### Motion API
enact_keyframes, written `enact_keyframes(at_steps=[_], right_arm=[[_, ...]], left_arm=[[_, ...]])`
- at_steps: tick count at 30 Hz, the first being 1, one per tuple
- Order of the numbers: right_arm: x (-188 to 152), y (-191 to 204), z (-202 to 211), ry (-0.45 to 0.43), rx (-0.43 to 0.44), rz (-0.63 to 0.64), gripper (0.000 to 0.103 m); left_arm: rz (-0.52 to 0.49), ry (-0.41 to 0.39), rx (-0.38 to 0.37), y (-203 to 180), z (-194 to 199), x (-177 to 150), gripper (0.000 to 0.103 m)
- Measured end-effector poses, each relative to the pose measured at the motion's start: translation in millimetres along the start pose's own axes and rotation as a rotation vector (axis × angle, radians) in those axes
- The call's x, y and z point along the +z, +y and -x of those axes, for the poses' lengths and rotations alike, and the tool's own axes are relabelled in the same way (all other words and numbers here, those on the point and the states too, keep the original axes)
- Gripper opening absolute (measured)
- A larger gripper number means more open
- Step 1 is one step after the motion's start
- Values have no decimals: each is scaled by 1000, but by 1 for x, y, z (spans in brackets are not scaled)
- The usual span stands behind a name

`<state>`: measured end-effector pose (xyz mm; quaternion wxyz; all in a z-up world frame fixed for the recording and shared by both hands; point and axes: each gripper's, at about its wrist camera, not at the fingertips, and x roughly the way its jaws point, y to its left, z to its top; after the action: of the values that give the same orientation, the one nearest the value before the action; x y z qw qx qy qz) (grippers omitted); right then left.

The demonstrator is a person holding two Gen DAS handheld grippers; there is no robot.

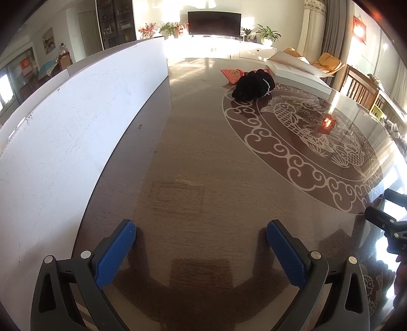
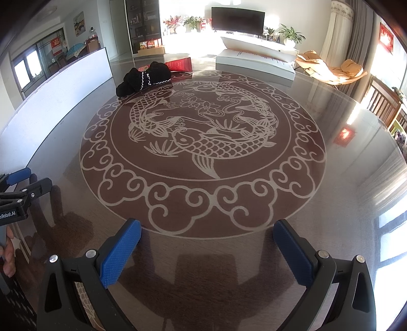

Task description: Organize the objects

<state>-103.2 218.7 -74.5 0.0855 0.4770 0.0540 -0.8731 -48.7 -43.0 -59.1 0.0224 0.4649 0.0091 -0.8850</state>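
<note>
Both my tongs hang apart and empty over the glossy bench. From my left tongs the black cloth bundle lies far off at about one o'clock, well apart; from my right tongs the same bundle sits at eleven o'clock, touching a red packet behind it, near the white board.

A big dark TV stands at the back, plants beside it, sun bright below.
</note>
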Motion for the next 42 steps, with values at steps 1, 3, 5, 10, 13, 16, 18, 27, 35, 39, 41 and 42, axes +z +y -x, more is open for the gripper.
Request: enact_keyframes(at_steps=[1, 3, 5, 10, 13, 16, 18, 27, 35, 39, 41, 42], right_arm=[[9, -1, -5, 19, -2, -7, 103], [33, -2, -16, 45, 17, -37, 103], [62, 2, -24, 20, 60, -70, 103], [146, 43, -55, -14, 172, -88, 103], [191, 73, -83, 2, 171, -99, 103], [218, 95, -110, 27, 142, -126, 103], [226, 103, -126, 46, 120, -143, 103], [199, 88, -110, -12, 71, -62, 44], [92, 6, -44, -58, 21, -91, 44], [38, -35, -9, -65, -17, -104, 44], [15, -55, 6, -65, -33, -135, 44], [7, -63, 12, -68, -40, -148, 44]], left_arm=[[1, -1, 0, 0, 0, 0, 103], [2, -3, 1, 0, 0, 0, 103], [3, -5, 3, 0, 0, 0, 103], [4, -5, 3, 0, 0, 0, 103], [4, -5, 3, 0, 0, 0, 103], [4, -5, 3, 0, 0, 0, 103], [5, -5, 3, 0, 0, 0, 103], [7, -6, 5, -2, -2, 2, 103], [7, -7, 7, -3, -2, 3, 103], [8, -7, 7, -3, -2, 3, 103], [7, -7, 7, -2, -2, 2, 103], [7, -7, 7, -2, -2, 2, 103]])
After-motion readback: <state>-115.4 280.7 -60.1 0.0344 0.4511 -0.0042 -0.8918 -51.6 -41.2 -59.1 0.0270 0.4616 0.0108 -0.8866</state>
